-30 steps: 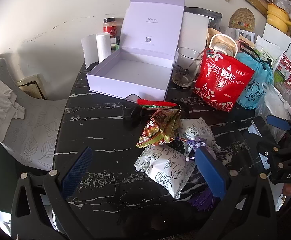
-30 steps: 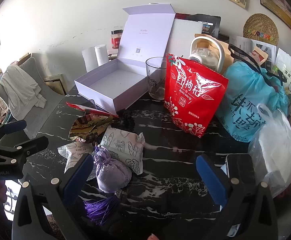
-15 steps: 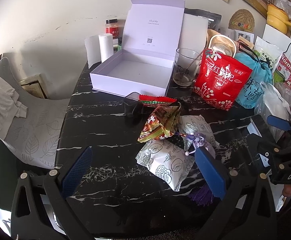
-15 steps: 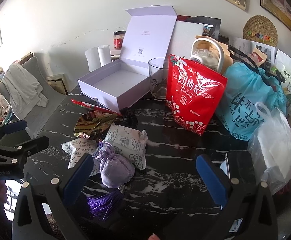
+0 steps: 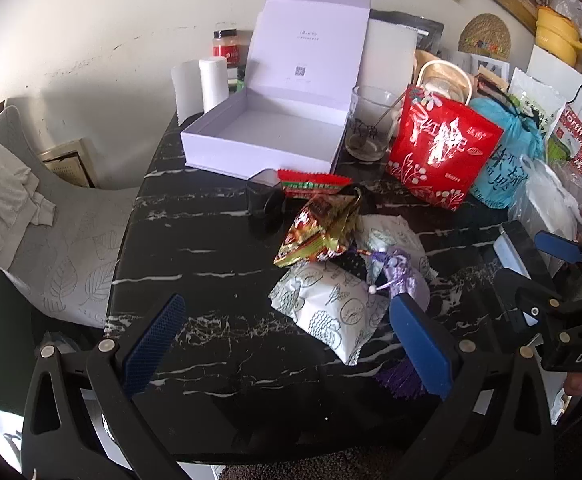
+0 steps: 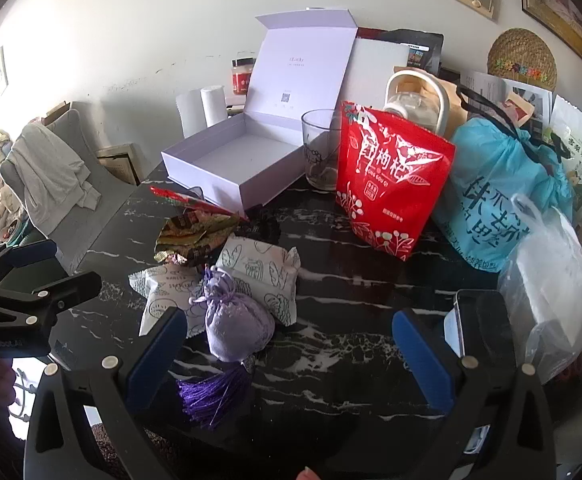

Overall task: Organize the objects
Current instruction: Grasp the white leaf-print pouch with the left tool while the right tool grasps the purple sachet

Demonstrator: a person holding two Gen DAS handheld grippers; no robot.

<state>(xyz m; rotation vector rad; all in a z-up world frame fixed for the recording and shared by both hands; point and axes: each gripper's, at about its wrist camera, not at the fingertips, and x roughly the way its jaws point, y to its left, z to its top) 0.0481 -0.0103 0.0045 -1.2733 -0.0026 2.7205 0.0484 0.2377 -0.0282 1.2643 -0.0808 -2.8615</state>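
Both the left gripper and right gripper are held low over the black table, jaws spread, nothing gripped. The purple sachet lies before the open white box. "Northeast" is printed on a bag.

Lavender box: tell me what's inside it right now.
The lavender box stands open, lid upright, and the floor that shows is bare in both views. Its near wall hides a strip of floor just behind it. Both grippers are open and hold nothing.

Bright daylight, strong fisheye bending, dark corners.
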